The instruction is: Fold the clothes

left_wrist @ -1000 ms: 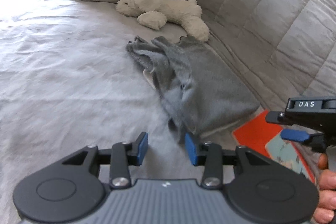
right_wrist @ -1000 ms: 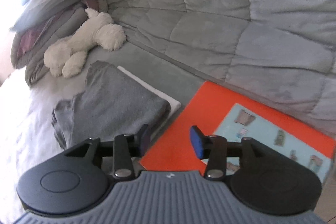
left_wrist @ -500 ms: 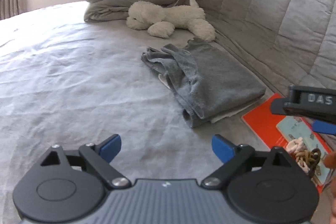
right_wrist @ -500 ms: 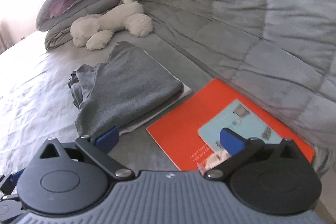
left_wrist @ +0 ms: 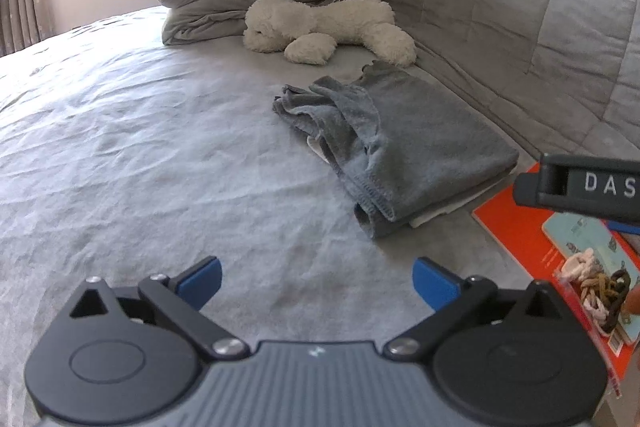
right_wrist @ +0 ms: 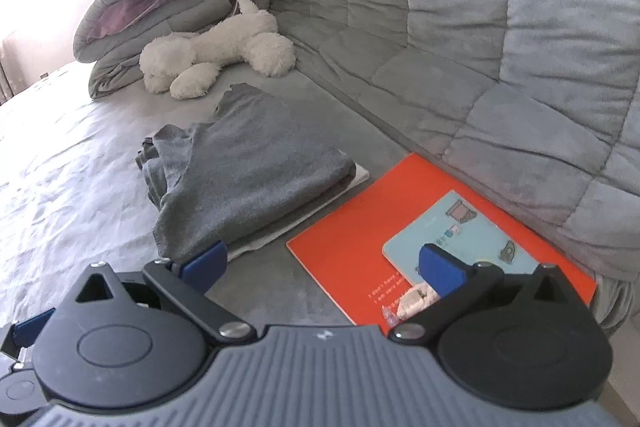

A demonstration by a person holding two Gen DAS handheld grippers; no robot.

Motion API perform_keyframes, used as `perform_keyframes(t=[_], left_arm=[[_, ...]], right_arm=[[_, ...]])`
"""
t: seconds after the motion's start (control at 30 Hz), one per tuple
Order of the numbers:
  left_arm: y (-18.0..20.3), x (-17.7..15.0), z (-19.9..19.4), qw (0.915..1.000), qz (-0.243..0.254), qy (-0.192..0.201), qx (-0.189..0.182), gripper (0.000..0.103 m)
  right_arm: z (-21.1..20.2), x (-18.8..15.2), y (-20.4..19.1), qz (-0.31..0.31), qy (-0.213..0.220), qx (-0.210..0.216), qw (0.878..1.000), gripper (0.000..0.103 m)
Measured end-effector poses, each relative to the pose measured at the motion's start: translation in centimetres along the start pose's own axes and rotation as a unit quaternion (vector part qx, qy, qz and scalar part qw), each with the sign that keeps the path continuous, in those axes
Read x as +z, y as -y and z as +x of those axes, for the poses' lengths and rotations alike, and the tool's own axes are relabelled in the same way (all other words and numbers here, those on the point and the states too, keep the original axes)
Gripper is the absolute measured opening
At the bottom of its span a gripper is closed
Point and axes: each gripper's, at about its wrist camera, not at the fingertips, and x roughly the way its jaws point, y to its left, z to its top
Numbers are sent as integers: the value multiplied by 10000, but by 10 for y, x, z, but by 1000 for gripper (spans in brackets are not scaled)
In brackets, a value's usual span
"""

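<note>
While both tongs' jaws have just been opening, left gripper [left_wrist: 316,281] gapes wide over bare grey bedsheet [left_wrist: 120,155], nothing between. Folded grey garment [left_wrist: 404,151] lies ahead-right on the bed, long axis running from near edge toward white plush dog [left_wrist: 320,27]; pale layer under it mostly hidden. Right gripper [right_wrist: 324,265] also wide, empty; its fingertip covers part of orange book [right_wrist: 360,227].

Plenty we can't make out here

The white cloth [right_wrist: 352,177] hides under the grey garment [right_wrist: 256,167], only its edge peeking out; the orange book [left_wrist: 516,227] runs off frame, and we can't read its tiny white print.
</note>
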Motion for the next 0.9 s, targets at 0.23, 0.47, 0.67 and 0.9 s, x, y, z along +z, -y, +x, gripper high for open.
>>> perform_keyframes(t=[0.23, 0.47, 0.67, 0.9], left_arm=[[-2, 1, 3, 10000, 15, -35, 45, 102], [-6, 4, 5, 9999, -37, -56, 99, 102], [-6, 5, 6, 9999, -26, -60, 105, 102], [-6, 5, 7, 9999, 9, -75, 110, 102]], right_arm=[[4, 1, -6, -116, -21, -8, 9999, 103], [5, 2, -11, -212, 14, 11, 9998, 103], [6, 3, -12, -228, 17, -15, 9997, 103], [7, 3, -16, -338, 14, -39, 9994, 103]])
